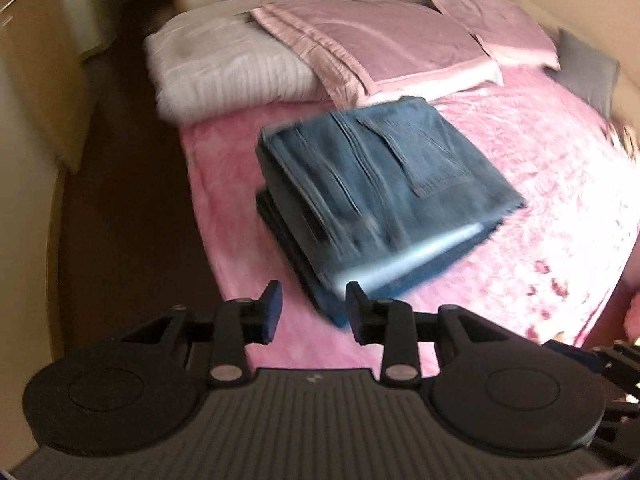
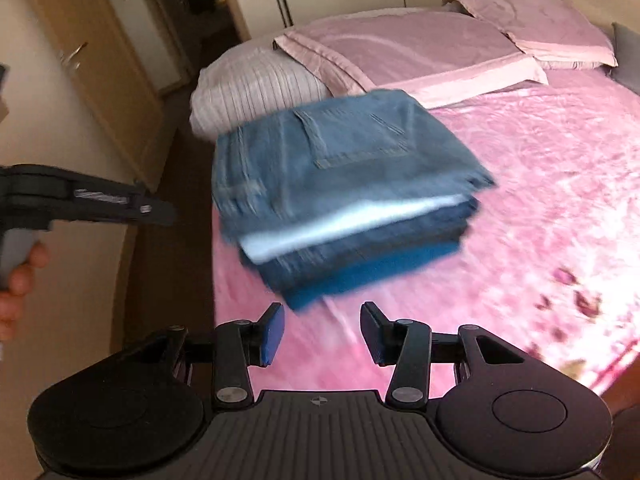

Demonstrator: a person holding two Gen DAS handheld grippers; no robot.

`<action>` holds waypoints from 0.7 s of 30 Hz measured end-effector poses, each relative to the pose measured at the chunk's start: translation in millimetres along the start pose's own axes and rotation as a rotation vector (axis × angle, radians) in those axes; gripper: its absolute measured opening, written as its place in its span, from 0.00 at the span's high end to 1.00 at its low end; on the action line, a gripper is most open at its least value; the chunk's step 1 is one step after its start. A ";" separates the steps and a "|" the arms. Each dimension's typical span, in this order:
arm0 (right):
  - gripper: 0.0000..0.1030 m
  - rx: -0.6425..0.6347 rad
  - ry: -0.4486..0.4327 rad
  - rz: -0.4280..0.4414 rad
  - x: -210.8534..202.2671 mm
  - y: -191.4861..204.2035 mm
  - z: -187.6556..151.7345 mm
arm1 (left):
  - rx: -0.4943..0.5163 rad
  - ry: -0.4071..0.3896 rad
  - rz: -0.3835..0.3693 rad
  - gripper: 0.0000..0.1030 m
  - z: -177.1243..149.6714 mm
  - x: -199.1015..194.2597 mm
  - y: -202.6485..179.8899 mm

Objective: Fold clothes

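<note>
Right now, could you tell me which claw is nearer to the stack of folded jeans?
Left, slightly. The left claw sits open at the stack of folded jeans' near corner; the right claw hangs open just short of it, over the pink bedspread.

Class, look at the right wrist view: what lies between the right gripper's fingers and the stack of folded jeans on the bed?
Only bare pink bedspread lies between the open right gripper and the folded jeans stack; the right wrist view shows this.
</note>
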State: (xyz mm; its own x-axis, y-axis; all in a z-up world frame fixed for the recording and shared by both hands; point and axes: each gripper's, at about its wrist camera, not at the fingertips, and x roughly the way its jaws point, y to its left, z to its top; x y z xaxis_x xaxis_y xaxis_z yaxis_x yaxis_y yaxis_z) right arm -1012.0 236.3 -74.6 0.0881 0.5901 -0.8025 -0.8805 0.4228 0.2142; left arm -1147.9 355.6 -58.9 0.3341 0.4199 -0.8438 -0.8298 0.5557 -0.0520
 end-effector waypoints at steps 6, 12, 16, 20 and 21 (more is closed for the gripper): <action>0.55 -0.014 0.035 0.009 -48.4 -33.9 -38.6 | -0.057 0.008 -0.019 0.66 -53.8 -57.1 -55.7; 0.55 -0.032 -0.009 0.028 -68.9 -38.9 -28.3 | -0.013 -0.073 0.012 0.52 -55.2 -92.8 -92.3; 0.55 -0.033 -0.025 0.013 -71.8 -38.1 -19.6 | 0.004 -0.095 0.009 0.52 -48.8 -97.5 -98.7; 0.55 -0.008 -0.037 -0.014 -71.8 -38.0 -13.2 | 0.013 -0.120 0.005 0.52 -36.9 -98.8 -93.5; 0.55 0.004 -0.043 -0.017 -70.6 -38.5 -11.2 | 0.018 -0.128 0.007 0.52 -33.6 -99.3 -91.3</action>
State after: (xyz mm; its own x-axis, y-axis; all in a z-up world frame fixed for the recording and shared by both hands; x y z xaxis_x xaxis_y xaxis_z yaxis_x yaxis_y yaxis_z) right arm -989.5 170.7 -32.4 0.1236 0.6118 -0.7813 -0.8767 0.4362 0.2029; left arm -1120.4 239.1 11.7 0.3837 0.5110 -0.7692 -0.8246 0.5645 -0.0364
